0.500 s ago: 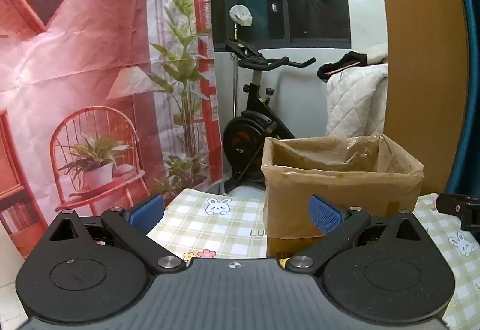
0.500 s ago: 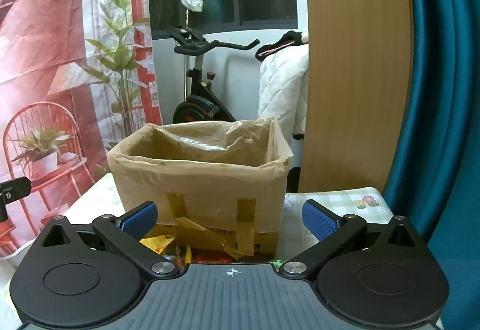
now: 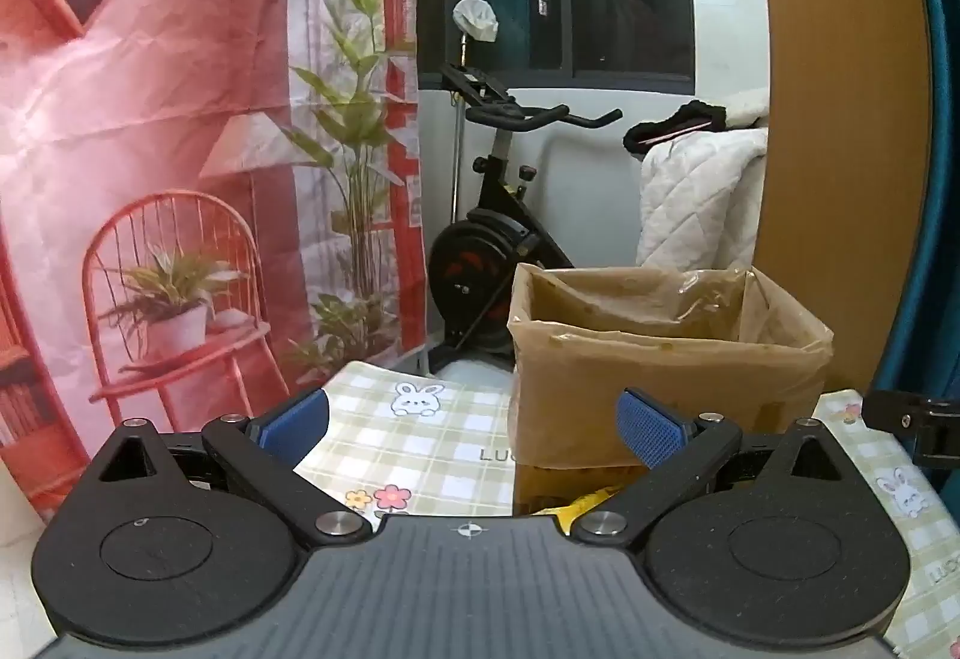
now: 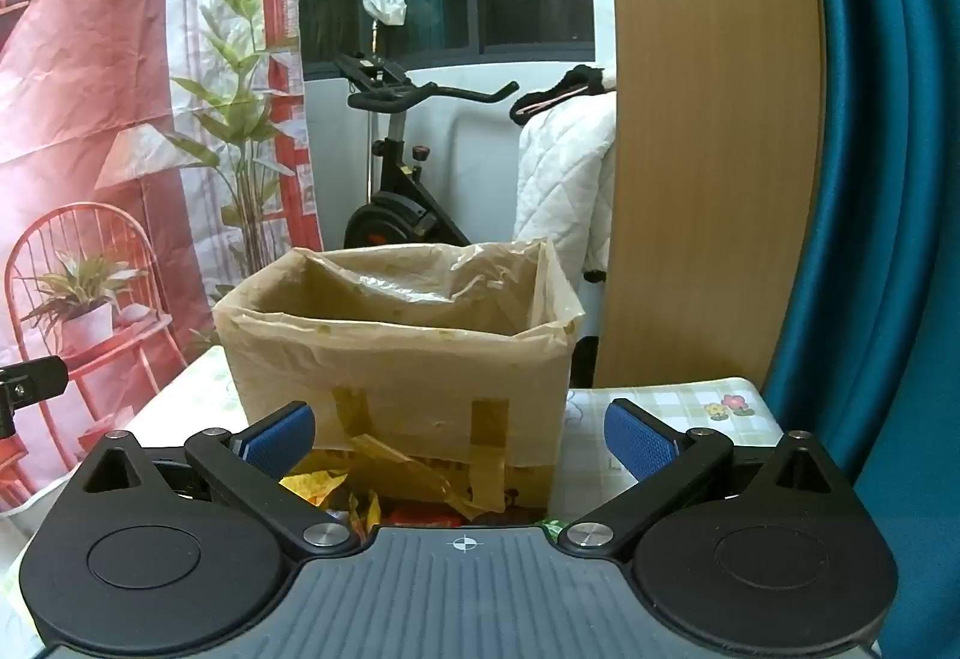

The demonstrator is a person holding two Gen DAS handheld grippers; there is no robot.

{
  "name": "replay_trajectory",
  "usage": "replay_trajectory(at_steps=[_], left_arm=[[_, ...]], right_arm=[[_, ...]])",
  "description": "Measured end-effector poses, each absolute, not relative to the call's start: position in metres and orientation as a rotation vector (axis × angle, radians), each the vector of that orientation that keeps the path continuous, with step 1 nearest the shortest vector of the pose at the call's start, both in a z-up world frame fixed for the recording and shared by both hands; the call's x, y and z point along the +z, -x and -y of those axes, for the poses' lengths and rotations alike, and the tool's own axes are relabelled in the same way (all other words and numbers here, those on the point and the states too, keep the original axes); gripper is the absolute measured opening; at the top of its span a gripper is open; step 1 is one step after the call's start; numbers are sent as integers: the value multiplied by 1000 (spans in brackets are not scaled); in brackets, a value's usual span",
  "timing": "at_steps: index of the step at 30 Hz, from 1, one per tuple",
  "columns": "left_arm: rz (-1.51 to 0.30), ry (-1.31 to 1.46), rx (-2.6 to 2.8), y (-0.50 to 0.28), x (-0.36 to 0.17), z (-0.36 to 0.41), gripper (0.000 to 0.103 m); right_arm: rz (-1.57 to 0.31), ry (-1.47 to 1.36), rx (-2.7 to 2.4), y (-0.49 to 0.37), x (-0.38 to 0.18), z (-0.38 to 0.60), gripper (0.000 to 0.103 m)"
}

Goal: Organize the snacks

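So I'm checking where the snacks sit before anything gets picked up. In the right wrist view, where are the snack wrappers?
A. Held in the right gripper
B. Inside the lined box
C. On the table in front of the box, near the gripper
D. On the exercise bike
C: the colourful snack wrappers lie on the table at the foot of the box, just ahead of the open, empty right gripper.

A plastic-lined cardboard box [image 4: 396, 359] stands upright and open on the table, with crumpled snack wrappers [image 4: 324, 482] at its six-o'clock base.
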State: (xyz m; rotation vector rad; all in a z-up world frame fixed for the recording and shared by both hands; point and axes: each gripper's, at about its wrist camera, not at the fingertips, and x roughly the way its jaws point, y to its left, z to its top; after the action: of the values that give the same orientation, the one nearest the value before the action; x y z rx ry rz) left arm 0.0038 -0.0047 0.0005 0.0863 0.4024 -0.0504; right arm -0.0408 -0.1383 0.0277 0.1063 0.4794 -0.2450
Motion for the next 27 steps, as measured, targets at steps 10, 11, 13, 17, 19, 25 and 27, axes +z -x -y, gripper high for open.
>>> replay_trajectory(at_steps=[10,11,13,17,19,25,27], left_arm=[[-385,-88,-57,-1,0,-3,103],[-383,-89,-55,-1,0,-3,103],[-381,-92,-51,0,0,-3,103],[-381,-94,-45,0,-1,-2,103],[-381,-93,-43,0,-2,-2,103],[-379,-94,-36,1,-2,-1,103],[-379,-96,-30,1,-1,0,103]], right_arm=[[-482,-103,-247,42,28,138,103],[-482,-103,-246,42,28,138,103],[-483,-103,-245,42,28,138,103],[-483,-102,-245,43,27,137,102],[-482,-102,-245,43,27,137,103],[-482,-102,-245,42,27,137,102],[-483,-102,-245,43,27,137,103]])
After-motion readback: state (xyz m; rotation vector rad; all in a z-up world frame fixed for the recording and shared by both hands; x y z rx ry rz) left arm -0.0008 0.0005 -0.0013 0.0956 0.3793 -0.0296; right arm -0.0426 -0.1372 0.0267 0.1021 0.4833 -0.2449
